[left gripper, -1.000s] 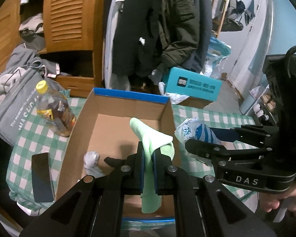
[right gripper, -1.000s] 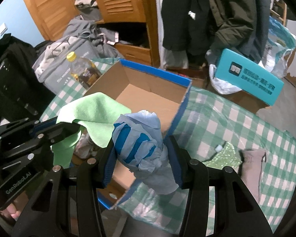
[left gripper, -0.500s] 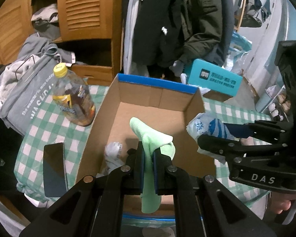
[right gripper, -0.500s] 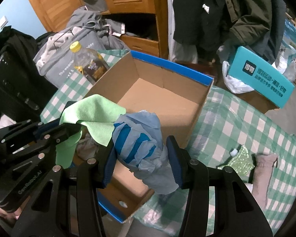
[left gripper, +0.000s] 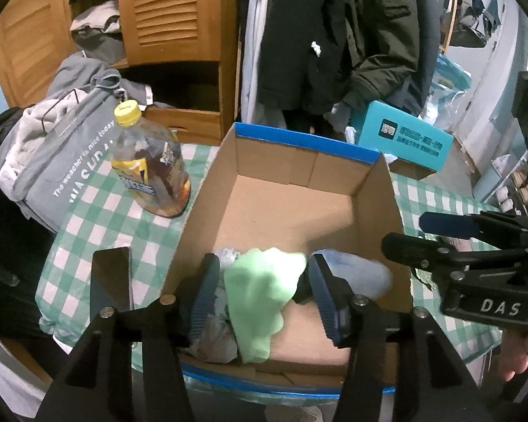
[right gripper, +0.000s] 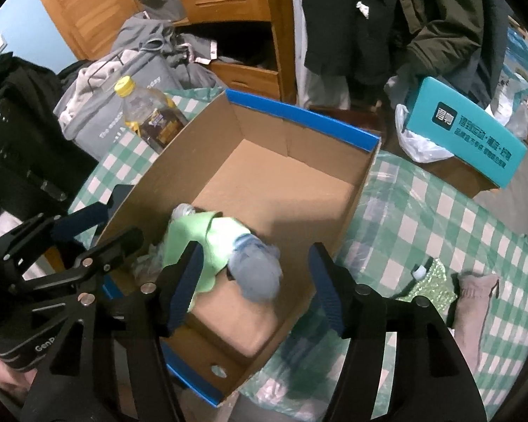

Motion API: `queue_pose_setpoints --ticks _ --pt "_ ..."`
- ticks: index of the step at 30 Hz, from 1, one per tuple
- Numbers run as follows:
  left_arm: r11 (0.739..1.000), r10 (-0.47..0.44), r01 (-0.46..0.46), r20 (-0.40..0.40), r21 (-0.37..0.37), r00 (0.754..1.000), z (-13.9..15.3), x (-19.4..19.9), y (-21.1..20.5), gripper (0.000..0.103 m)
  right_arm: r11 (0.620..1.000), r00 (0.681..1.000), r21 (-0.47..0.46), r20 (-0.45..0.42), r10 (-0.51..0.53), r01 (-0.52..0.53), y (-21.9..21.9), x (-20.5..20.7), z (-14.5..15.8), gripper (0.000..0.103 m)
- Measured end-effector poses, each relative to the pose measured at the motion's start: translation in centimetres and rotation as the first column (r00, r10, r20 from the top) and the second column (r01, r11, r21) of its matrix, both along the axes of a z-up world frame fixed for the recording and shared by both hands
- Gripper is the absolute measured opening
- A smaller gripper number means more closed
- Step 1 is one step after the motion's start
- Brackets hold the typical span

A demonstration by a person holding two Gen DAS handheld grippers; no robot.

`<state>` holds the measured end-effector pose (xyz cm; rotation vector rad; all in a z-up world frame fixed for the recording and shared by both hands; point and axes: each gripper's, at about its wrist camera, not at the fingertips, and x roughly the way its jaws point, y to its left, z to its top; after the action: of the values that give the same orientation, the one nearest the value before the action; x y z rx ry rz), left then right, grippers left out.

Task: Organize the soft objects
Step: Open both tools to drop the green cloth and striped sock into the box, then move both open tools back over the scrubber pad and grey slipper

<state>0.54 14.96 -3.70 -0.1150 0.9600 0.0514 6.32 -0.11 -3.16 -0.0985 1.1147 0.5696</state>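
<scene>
- The green cloth (left gripper: 260,302) drops into the near end of the cardboard box (left gripper: 299,211), landing on a grey-white bundle (left gripper: 214,337) already there.
- Just right of it, the blue striped cloth (right gripper: 257,274) falls in too, blurred mid-drop.
- The left gripper (left gripper: 264,299) has just been opening; the cloth lies between its spread pads, released.
- The right gripper (right gripper: 253,285) has likewise just sprung apart, nothing pinched.
- Judging by the table (right gripper: 422,211), work is left: a pinkish sock (right gripper: 475,302) and a glittery green pouch (right gripper: 433,288) wait right of the box.
- The bottle (left gripper: 148,168) and dark phone (left gripper: 111,281) sit left, clear of that path.
</scene>
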Motion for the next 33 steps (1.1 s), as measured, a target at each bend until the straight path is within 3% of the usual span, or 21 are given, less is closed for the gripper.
queue_pose_setpoints --ticks 8,18,21,33 --pt "1.000 0.013 -0.013 0.010 -0.007 1.000 0.4 0.1 -0.2 0.062 0.999 0.999 0.006 0.008 -0.041 0.041 -2.0 0.1 0.6 0.064" --pt "0.999 -0.044 0.044 0.019 0.001 0.999 0.9 0.2 -3.1 0.065 0.997 0.997 0.005 0.026 -0.074 0.074 -4.9 -0.4 1.0 0.064" --pt "0.998 -0.058 0.057 0.021 0.012 0.998 0.9 0.3 -4.0 0.070 0.996 0.996 0.002 0.028 -0.084 0.084 -5.9 -0.6 1.0 0.064" --pt "0.994 -0.110 0.109 0.024 0.026 0.994 1.5 0.7 -7.7 0.077 0.985 0.985 0.010 0.011 -0.175 0.175 -12.0 -0.8 0.3 0.064"
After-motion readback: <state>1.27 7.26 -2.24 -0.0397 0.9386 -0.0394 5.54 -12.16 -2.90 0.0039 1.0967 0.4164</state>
